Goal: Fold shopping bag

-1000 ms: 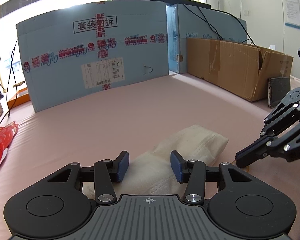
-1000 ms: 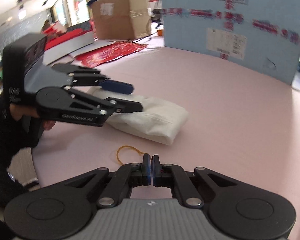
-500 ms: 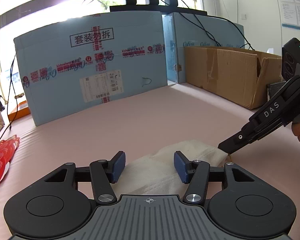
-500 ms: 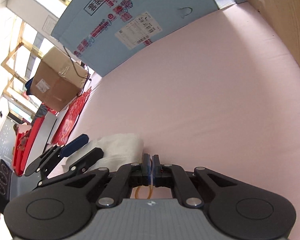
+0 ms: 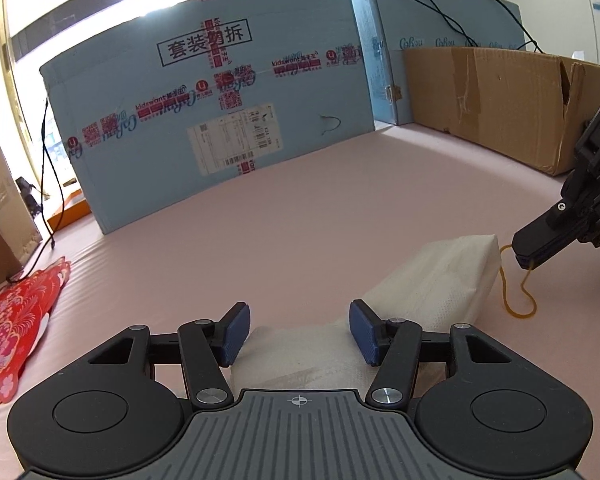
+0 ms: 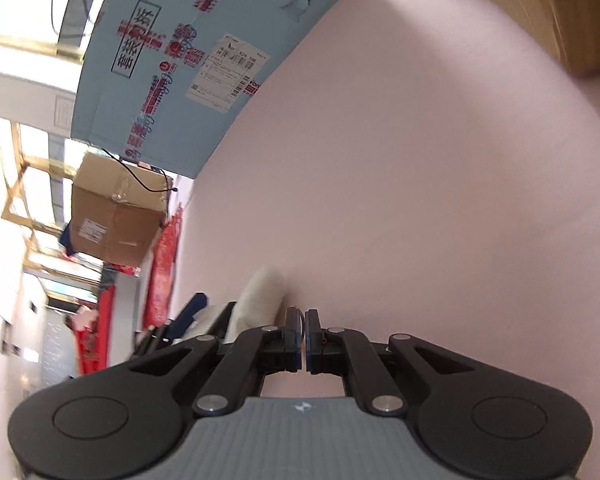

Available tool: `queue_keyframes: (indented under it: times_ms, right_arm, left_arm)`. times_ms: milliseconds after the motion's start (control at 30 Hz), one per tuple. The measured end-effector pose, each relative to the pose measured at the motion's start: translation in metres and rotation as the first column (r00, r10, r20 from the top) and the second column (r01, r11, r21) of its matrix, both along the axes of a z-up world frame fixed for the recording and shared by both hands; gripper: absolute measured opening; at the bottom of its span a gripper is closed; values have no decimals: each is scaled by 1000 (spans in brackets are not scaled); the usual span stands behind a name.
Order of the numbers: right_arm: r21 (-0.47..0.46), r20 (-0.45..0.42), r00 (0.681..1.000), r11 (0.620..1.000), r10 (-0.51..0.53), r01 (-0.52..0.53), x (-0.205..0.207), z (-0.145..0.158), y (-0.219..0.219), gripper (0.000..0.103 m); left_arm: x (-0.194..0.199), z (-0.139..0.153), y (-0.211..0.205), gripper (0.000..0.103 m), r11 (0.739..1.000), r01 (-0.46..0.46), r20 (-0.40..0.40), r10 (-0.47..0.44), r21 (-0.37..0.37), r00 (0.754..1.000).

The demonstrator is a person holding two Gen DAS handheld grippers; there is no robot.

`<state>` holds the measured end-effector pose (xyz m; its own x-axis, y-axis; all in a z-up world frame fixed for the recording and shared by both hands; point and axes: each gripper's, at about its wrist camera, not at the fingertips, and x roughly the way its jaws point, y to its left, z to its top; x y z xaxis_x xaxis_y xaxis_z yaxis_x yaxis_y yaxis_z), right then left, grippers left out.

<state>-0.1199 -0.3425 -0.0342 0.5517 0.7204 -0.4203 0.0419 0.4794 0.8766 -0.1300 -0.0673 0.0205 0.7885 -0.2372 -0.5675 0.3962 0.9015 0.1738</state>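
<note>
A makeshift recording room or storeroom; a pink padded table (image 5: 300,216) walled at twelve o'clock by blue shipping cartons (image 5: 204,120); brown cardboard boxes (image 5: 500,100) at two o'clock; cables trailing overhead.

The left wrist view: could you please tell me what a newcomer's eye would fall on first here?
Likely the big blue carton with red tape and a shipping label, standing at the back of the pink table. Nearer, the folded white shopping bag lies between the open left gripper fingers, while the right gripper, at the right edge, is shut on a yellow rubber band.
</note>
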Motion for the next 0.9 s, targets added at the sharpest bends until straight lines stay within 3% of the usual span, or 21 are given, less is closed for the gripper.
queue_keyframes:
  times_ms: [100,300,500,667,733,833,867,900]
  right_arm:
    - [115,-35,999,993,-37,41,2,-5,-3,3]
    - [81,-108,991,992,-84,92,7,-17,-6,5]
    - [197,-2,998,979,-55,55,3,-1,-2,5]
    - [214,-17,999,976,-48,50,7,-1,-2,5]
    - [195,-30,998,979,-55,60,9,-3,-3,6]
    - [-9,4,996,996,-84,84,12,4,-4,10]
    - [-72,20,997,994,-79,80,12,7,-3,16]
    - [-153,55,997,987,-48,56,13,14,1,30]
  left_arm:
    - [0,0,1,56,1000,0,-3,0,-6,1000]
    - [1,1,2,56,1000,1,-4,-1,-8,1000]
    - [4,1,3,56,1000,-1,-13,1,-17,1000]
    - [7,1,3,57,1000,-9,-23,9,-25,1000]
    - [6,1,2,57,1000,-9,-20,8,-21,1000]
    - [6,1,2,56,1000,-9,-18,8,-18,1000]
    - [6,1,2,56,1000,-9,-16,8,-17,1000]
    - [6,1,1,56,1000,-8,-15,8,-15,1000]
